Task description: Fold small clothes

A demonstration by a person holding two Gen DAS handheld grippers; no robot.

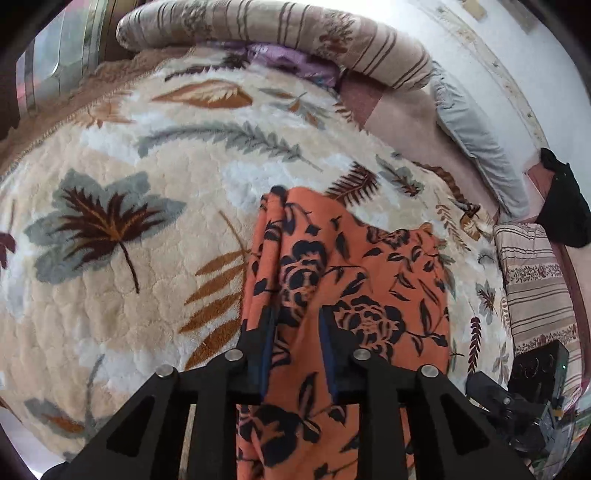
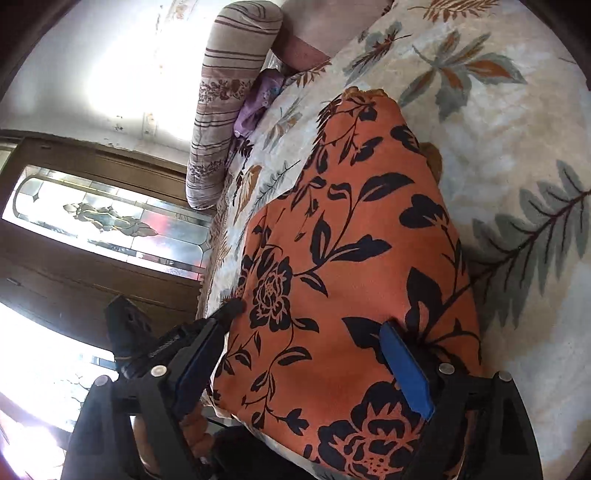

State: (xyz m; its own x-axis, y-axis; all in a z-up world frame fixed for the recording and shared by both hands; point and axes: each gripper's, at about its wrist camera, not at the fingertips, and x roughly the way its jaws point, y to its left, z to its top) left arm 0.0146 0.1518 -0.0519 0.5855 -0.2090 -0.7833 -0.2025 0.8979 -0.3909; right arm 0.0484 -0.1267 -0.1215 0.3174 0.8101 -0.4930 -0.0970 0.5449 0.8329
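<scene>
We find the left gripper point(image 1: 297, 328) with its jaws standing narrow, and a ridge of the orange floral garment point(image 1: 343, 280) runs up between the blue pads; the pads do not look pressed into it, so we judge it a loose straddle, not a grip. The right gripper point(image 2: 306, 350) has its jaws wide apart, one blue pad lying on the garment point(image 2: 343, 236) and the other off its edge, with nothing pinched. Outward from both, the cloth lies on the leaf-patterned blanket point(image 1: 110, 295), already doubled into a long narrow shape (the stacked edges at its far corner suggest several layers). We take this to be a pause between folds, with both tools placed over the near end ready to take it up. A striped bolster point(image 1: 280, 29) lies well beyond.
</scene>
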